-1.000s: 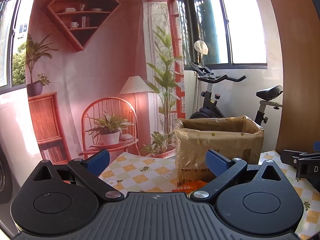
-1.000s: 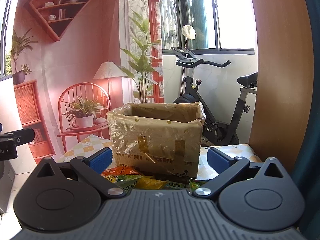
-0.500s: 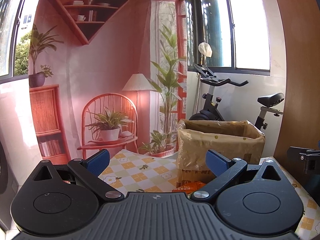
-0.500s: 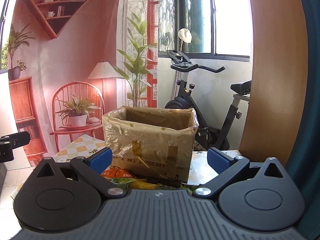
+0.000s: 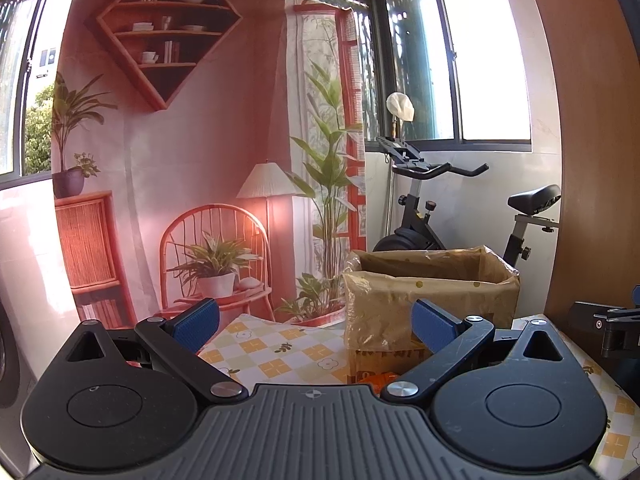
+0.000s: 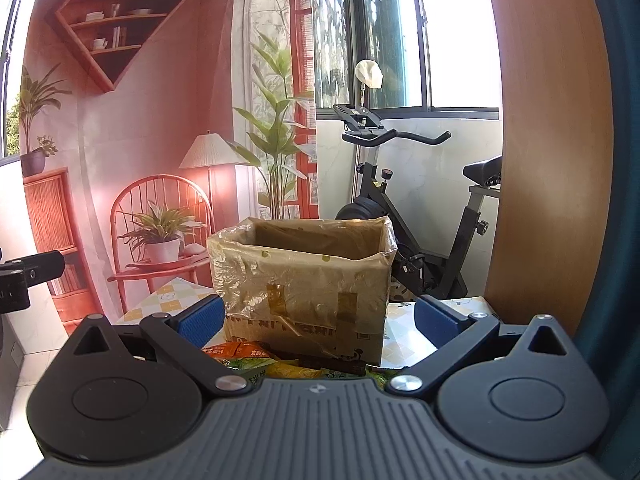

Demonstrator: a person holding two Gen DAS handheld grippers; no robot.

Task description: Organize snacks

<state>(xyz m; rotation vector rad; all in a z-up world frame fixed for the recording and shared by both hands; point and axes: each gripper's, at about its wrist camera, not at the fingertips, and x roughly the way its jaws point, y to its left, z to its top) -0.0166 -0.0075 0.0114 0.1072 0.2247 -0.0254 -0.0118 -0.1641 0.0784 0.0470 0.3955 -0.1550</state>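
Observation:
An open cardboard box lined with clear plastic stands on the checkered tablecloth. It also shows in the left wrist view, at the right. Several snack packets, orange, green and yellow, lie in front of the box, partly hidden by my right gripper's body. One orange packet peeks out in the left wrist view. My right gripper is open and empty, facing the box. My left gripper is open and empty, left of the box.
A printed backdrop of a room hangs behind the table. An exercise bike stands behind the box. A wooden panel rises at the right. The other gripper shows at the right edge of the left wrist view.
Both grippers have drawn back and risen a little, so the box sits lower and smaller in both views. Both stay open and empty.

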